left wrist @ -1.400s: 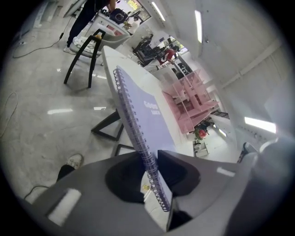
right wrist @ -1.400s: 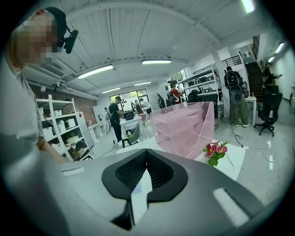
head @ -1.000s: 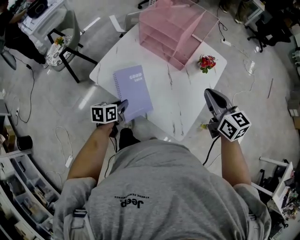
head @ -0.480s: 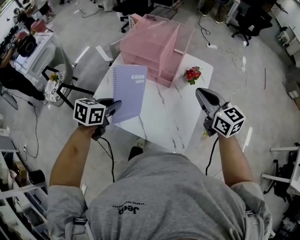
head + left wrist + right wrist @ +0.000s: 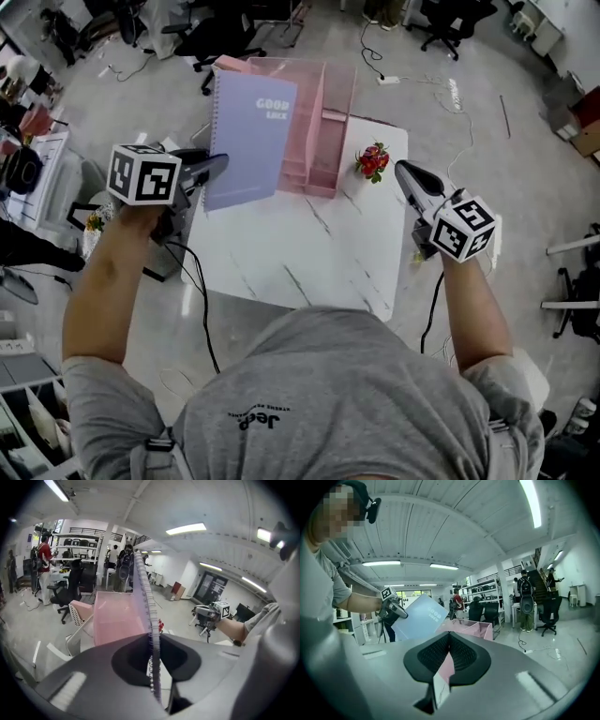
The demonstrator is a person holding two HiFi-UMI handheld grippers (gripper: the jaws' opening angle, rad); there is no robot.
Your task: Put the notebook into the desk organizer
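A lilac spiral notebook [image 5: 248, 136] hangs in the air, tilted up, in front of the pink clear desk organizer [image 5: 323, 141] at the table's far edge. My left gripper [image 5: 211, 169] is shut on the notebook's lower left corner by the spiral. In the left gripper view the notebook [image 5: 143, 602] stands edge-on between the jaws of the left gripper [image 5: 151, 637], with the organizer [image 5: 117, 618] behind it. My right gripper [image 5: 405, 173] hovers over the table's right edge, shut and holding nothing. From the right gripper [image 5: 449, 634] view I see the notebook [image 5: 419, 616] and the organizer [image 5: 471, 627].
The white marble table [image 5: 309, 248] carries a small red flower bunch [image 5: 372, 161] right of the organizer. Office chairs, cables and desks ring the table on the grey floor. People stand far off in the room.
The left gripper has lifted the notebook off the table and carried it up and forward to the organizer. The right gripper has stayed near the table's right edge.
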